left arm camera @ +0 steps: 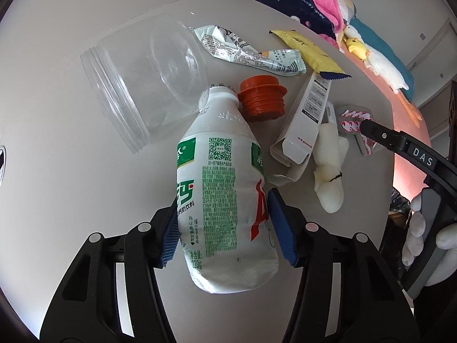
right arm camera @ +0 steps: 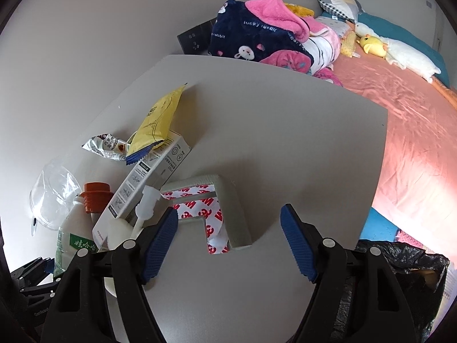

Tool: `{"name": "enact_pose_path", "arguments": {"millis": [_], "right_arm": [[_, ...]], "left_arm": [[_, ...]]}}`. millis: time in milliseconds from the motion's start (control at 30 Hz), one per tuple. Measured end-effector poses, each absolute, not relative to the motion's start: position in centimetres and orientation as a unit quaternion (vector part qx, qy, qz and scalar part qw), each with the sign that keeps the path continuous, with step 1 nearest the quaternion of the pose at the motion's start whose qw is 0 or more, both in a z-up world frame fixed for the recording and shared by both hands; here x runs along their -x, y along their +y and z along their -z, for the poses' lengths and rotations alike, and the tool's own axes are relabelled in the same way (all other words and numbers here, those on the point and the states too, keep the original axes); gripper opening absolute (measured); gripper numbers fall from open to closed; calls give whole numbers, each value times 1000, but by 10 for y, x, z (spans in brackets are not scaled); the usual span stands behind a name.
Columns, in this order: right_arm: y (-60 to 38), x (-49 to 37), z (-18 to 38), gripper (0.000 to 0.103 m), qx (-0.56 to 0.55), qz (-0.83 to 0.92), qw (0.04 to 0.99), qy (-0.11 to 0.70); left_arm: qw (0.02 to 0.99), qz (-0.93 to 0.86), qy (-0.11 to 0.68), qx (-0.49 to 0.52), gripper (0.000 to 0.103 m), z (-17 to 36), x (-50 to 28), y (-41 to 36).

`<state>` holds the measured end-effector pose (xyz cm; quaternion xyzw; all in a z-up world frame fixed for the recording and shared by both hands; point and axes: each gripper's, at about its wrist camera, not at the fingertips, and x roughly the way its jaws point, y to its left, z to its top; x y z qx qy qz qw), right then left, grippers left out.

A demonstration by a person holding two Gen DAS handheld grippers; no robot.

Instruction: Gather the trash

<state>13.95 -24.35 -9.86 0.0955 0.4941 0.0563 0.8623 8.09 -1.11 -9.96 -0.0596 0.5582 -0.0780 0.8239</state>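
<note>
My left gripper (left arm camera: pixel 224 225) is shut on a white plastic drink bottle (left arm camera: pixel 225 197) with green print, its blue pads pressed on both sides of the body. My right gripper (right arm camera: pixel 228 243) is open and empty above the table, with a grey corner guard (right arm camera: pixel 228 214) with red-and-white tape backing just ahead between the fingers. The right gripper also shows at the right of the left wrist view (left arm camera: pixel 368 128), beside that guard (left arm camera: pixel 354 123). The bottle shows at the far left of the right wrist view (right arm camera: pixel 74 237).
On the grey table (right arm camera: pixel 285 131) lie a clear plastic jar (left arm camera: pixel 142 85), an orange cap (left arm camera: pixel 261 98), a silver wrapper (left arm camera: pixel 242 51), a yellow packet (left arm camera: pixel 308 51), a white carton (left arm camera: pixel 305 120) and a white dispenser piece (left arm camera: pixel 328 165). A black-lined bin (right arm camera: pixel 400 271) stands at the lower right. A bed with blankets (right arm camera: pixel 414 143) lies beyond.
</note>
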Motion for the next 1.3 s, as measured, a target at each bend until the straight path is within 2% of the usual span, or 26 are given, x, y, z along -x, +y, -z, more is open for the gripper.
{"name": "enact_pose_path", "arguments": {"millis": [100, 133, 233, 300, 700, 1300], "right_arm": [[-241, -143, 103, 56, -95, -61, 862, 495], [-240, -143, 103, 47, -101, -69, 861, 493], [-243, -141, 100, 29, -115, -72, 863, 486], [-245, -140, 98, 23, -123, -74, 864, 482], [-250, -115, 74, 22, -120, -70, 880, 454], [-279, -53, 15, 22, -131, -57, 907, 396]], "left_arm": [[826, 75, 556, 56, 56, 100, -81, -10], [826, 75, 556, 61, 56, 99, -82, -9], [826, 82, 551, 83, 55, 100, -83, -3], [830, 84, 543, 95, 55, 99, -80, 0], [853, 96, 501, 107, 52, 74, -62, 5], [888, 141, 433, 72, 51, 14, -28, -34]]}}
